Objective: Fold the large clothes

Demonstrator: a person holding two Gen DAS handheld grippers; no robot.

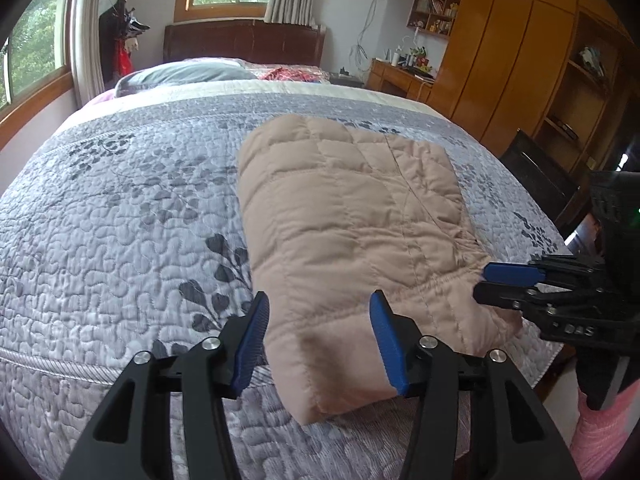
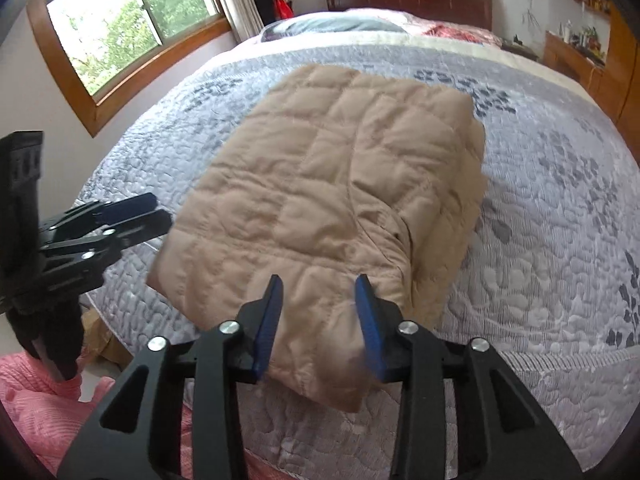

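A beige quilted jacket point(image 1: 352, 216) lies folded into a thick rectangle on the grey patterned bed quilt point(image 1: 120, 208). My left gripper point(image 1: 320, 308) is open, its blue pads either side of the jacket's near left corner, holding nothing. My right gripper point(image 2: 318, 292) is open over the jacket point(image 2: 328, 184) at its near edge, also empty. The right gripper also shows at the right of the left wrist view point(image 1: 492, 280), by the jacket's near right corner. The left gripper shows at the left of the right wrist view point(image 2: 156, 212).
The bed's foot edge point(image 1: 80, 368) runs close below the grippers. Pillows point(image 1: 188, 72) and a dark headboard point(image 1: 244, 40) are at the far end. Wooden wardrobes point(image 1: 500, 52) and a dark chair point(image 1: 536, 176) stand right of the bed. Pink fabric point(image 2: 36, 400) is below the grippers.
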